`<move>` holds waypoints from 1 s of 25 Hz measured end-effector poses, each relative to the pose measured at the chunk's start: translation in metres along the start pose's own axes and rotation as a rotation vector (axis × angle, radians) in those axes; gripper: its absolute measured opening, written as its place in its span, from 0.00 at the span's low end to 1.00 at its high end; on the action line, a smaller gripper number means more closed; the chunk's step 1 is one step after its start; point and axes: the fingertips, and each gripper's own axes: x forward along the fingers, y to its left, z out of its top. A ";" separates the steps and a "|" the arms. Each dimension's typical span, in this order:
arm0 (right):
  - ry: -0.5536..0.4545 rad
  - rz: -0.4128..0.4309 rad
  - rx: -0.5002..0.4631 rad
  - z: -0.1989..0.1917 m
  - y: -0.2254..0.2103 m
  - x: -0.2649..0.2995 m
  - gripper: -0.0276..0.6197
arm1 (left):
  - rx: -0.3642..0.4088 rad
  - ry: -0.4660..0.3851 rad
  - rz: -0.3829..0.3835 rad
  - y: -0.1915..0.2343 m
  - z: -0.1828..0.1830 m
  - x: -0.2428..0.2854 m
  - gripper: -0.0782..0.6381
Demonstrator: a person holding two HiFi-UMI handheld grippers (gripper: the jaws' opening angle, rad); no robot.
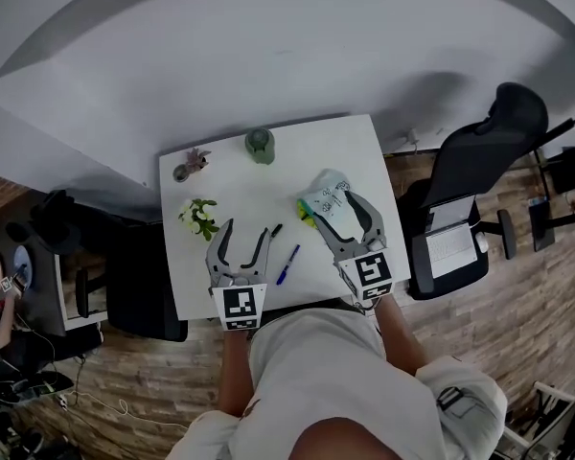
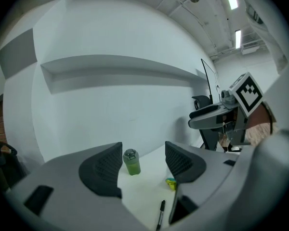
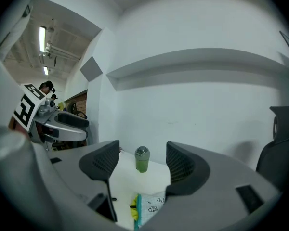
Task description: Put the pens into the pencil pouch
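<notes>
The pencil pouch (image 1: 326,197), white with small prints and a yellow-green edge, lies at the right of the white table (image 1: 268,185). My right gripper (image 1: 337,209) hovers open over it, and its own view shows the pouch (image 3: 149,207) low under the jaws of the right gripper (image 3: 143,150). A blue pen (image 1: 287,264) and a black pen (image 1: 275,230) lie between the two grippers. My left gripper (image 1: 246,230) is open above the table's front, with nothing between its fingers. From the left gripper (image 2: 143,153), the black pen (image 2: 161,214) lies just below the right jaw.
A green bottle (image 1: 260,145) stands at the table's back edge, and both gripper views look toward it (image 2: 131,161) (image 3: 142,159). Two small potted plants (image 1: 199,217) (image 1: 190,164) sit at the left. A black office chair (image 1: 479,171) stands to the right, a dark stool (image 1: 139,300) to the left.
</notes>
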 end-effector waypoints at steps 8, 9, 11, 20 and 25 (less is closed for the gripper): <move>0.084 -0.032 0.001 -0.020 0.013 0.010 0.50 | -0.023 0.024 -0.078 0.010 -0.025 0.012 0.49; 0.095 -0.031 0.000 -0.024 0.016 0.013 0.50 | -0.024 0.030 -0.089 0.011 -0.030 0.014 0.49; 0.118 -0.019 0.002 -0.032 0.024 0.018 0.49 | -0.027 0.044 -0.112 0.012 -0.040 0.016 0.48; 0.227 0.060 0.025 -0.078 0.074 0.038 0.45 | -0.054 0.125 -0.222 0.011 -0.100 0.012 0.45; 0.300 0.111 0.028 -0.110 0.103 0.048 0.43 | -0.055 0.183 -0.303 0.005 -0.139 0.011 0.44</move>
